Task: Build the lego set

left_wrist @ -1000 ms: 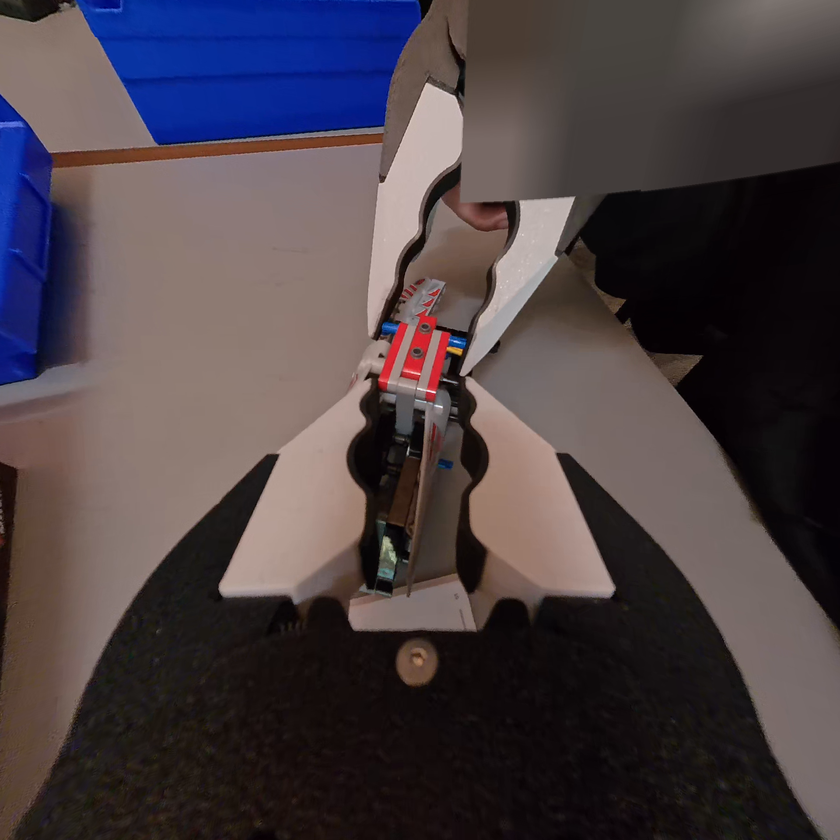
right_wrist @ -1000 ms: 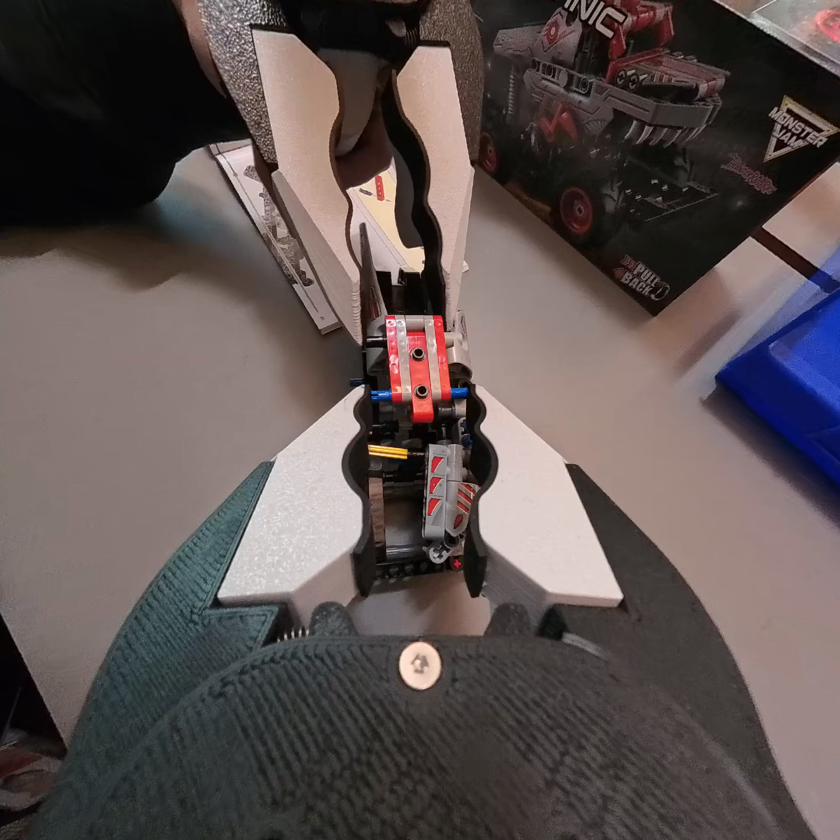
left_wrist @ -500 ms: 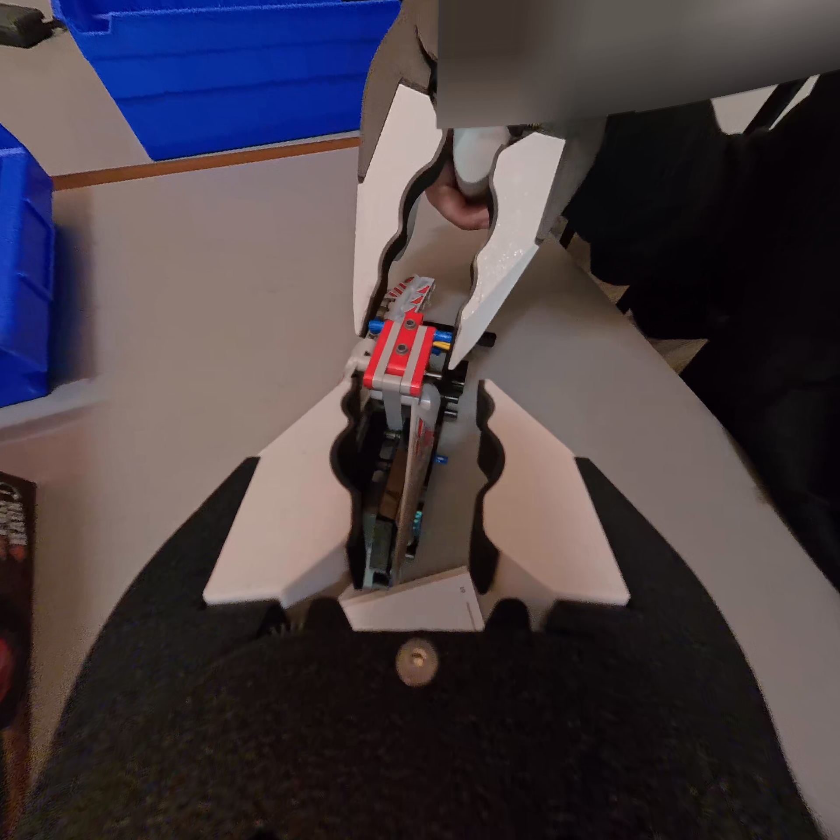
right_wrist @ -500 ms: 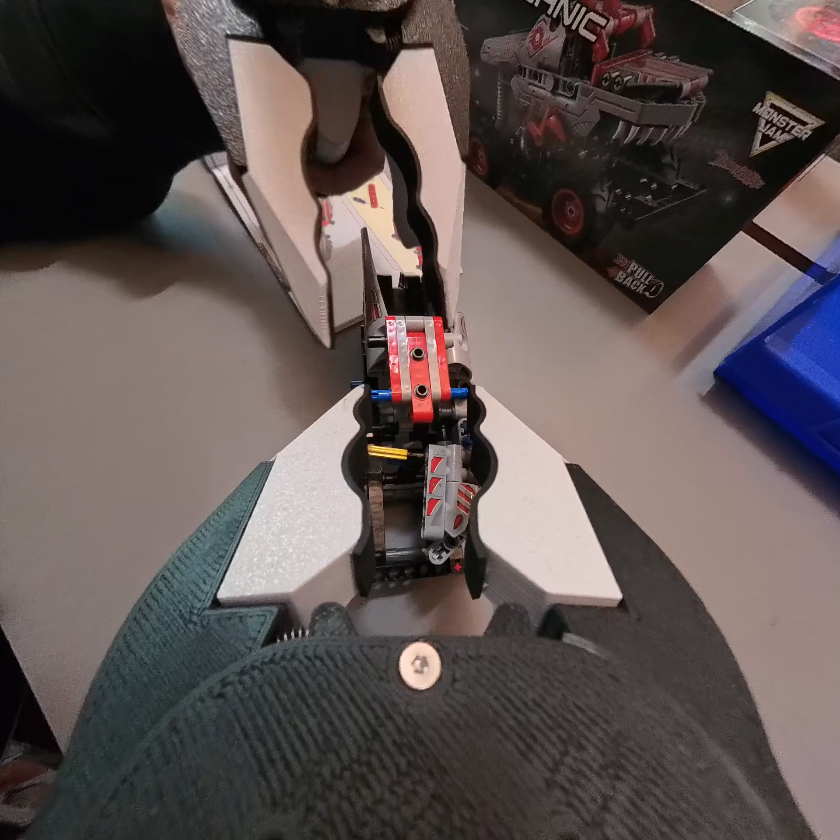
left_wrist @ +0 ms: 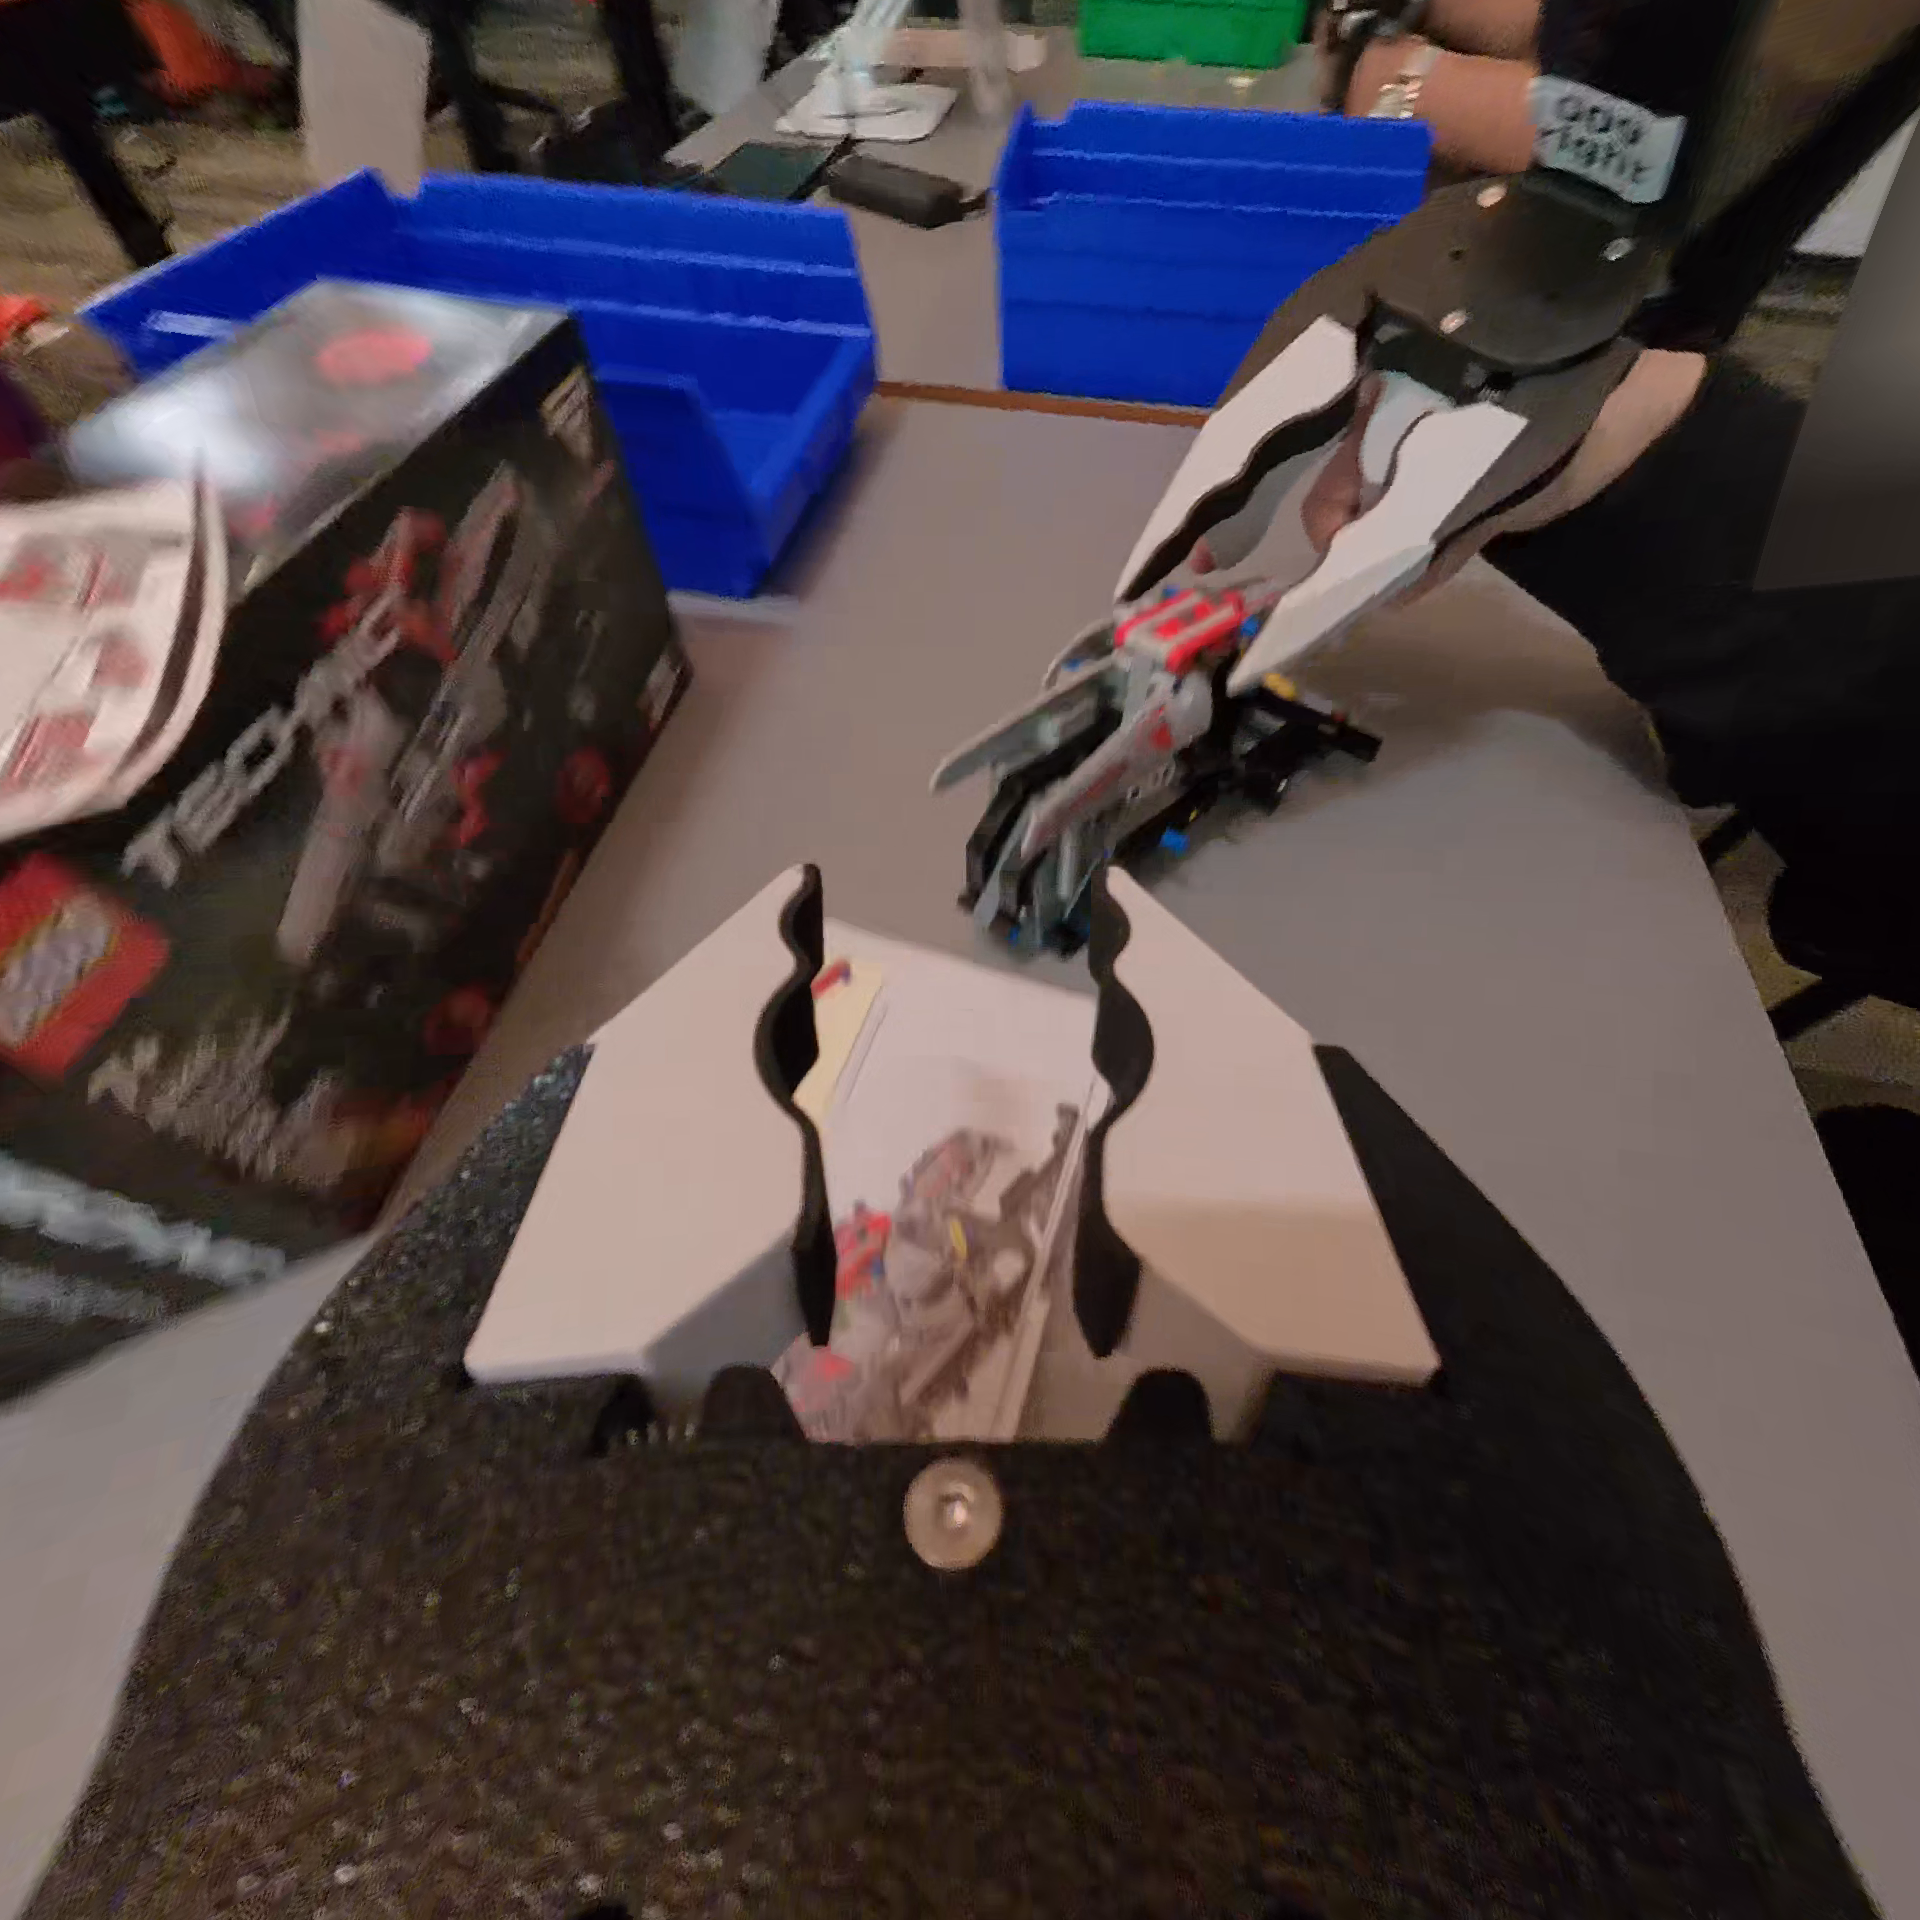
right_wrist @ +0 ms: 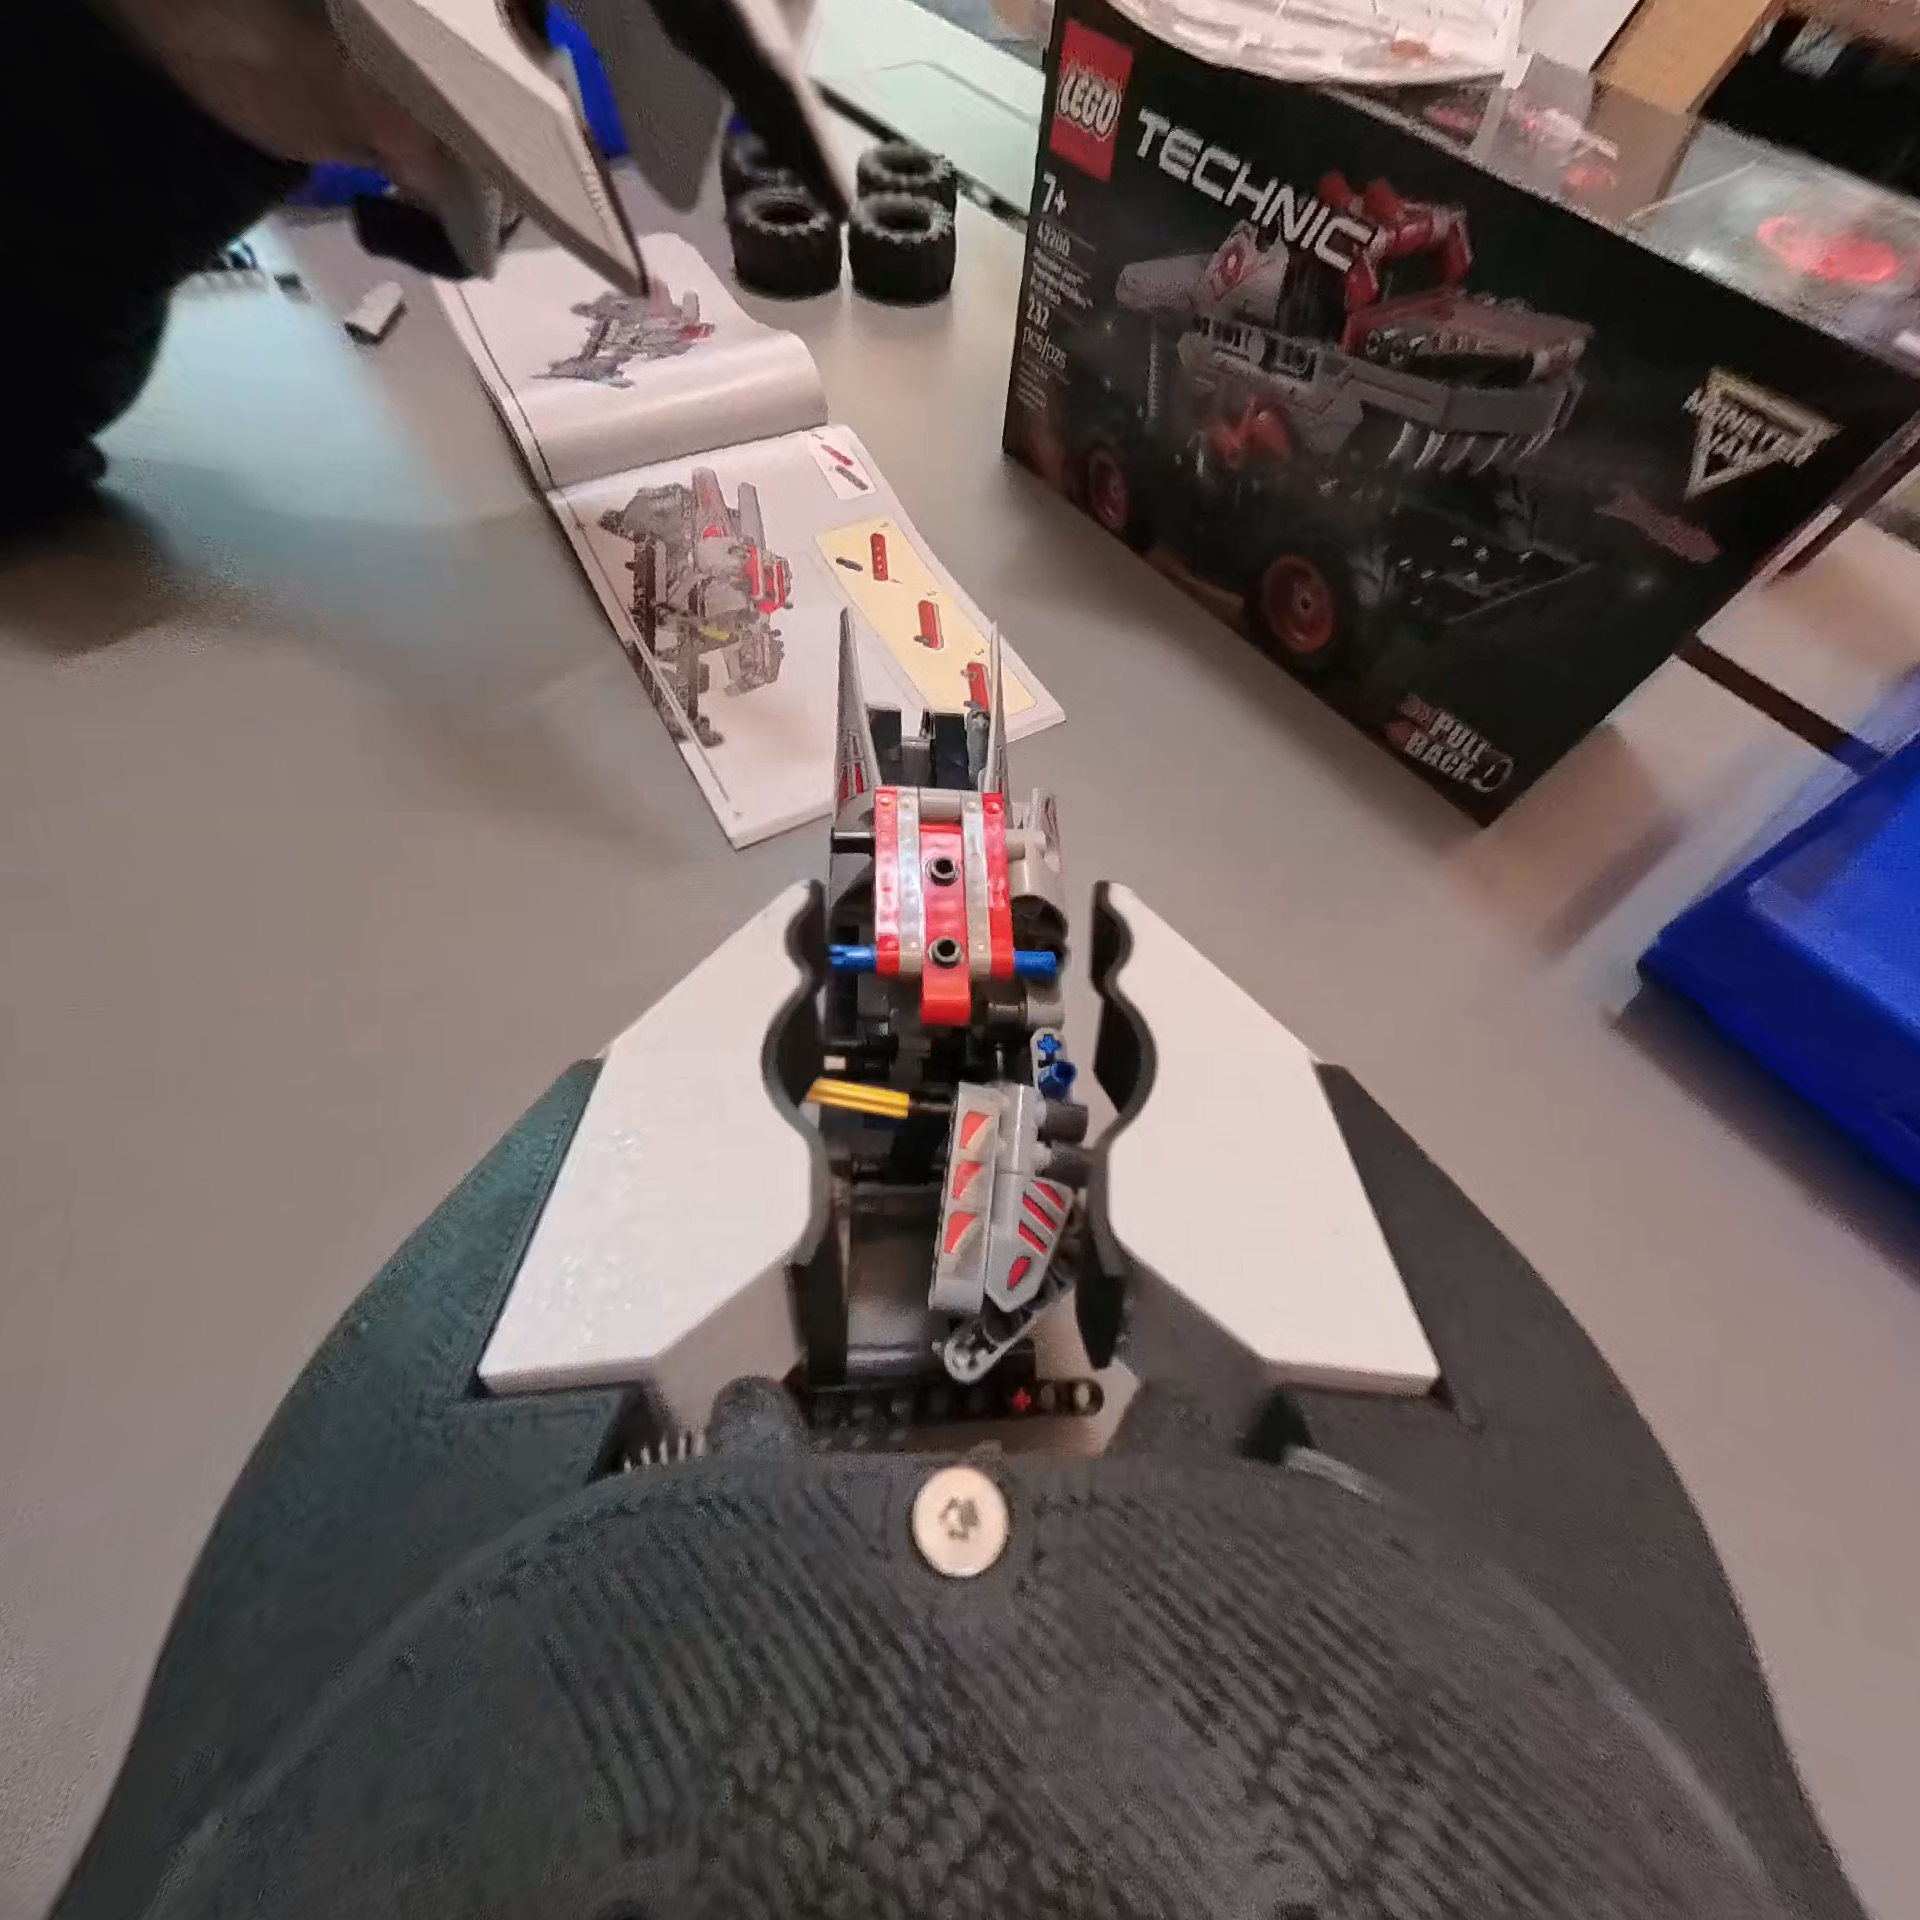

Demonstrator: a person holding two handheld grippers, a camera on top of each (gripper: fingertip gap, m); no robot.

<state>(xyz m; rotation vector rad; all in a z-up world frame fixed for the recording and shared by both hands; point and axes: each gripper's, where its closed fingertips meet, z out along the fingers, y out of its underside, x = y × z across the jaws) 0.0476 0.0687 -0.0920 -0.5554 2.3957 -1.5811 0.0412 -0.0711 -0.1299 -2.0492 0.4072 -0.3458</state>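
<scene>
Handover done: left hand-held gripper off the model, right one keeps it.

Left wrist view: left hand-held gripper (left_wrist: 956, 1091), a second ago clamped on the grey, red and black brick truck model (left_wrist: 1132, 769), now hangs apart and empty over the open paper instruction booklet (left_wrist: 935, 1195), probably for checking the next step; the model rests mid-surface. Right wrist view: right hand-held gripper (right_wrist: 956, 1101) stays clamped on the model (right_wrist: 940, 1018), whose long axis runs along the fingers, pointed panels toward the booklet (right_wrist: 665, 436) on the grey surface (right_wrist: 260, 831).

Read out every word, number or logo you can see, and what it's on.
I don't read out writing; these bear it:
Set box: logos, title, numbers, legible.
Instruction booklet: tiny marks, unreadable.
Paper sheet on the box: blurred.
Tag above the right gripper: blurred.
Lego model: none seen.
</scene>
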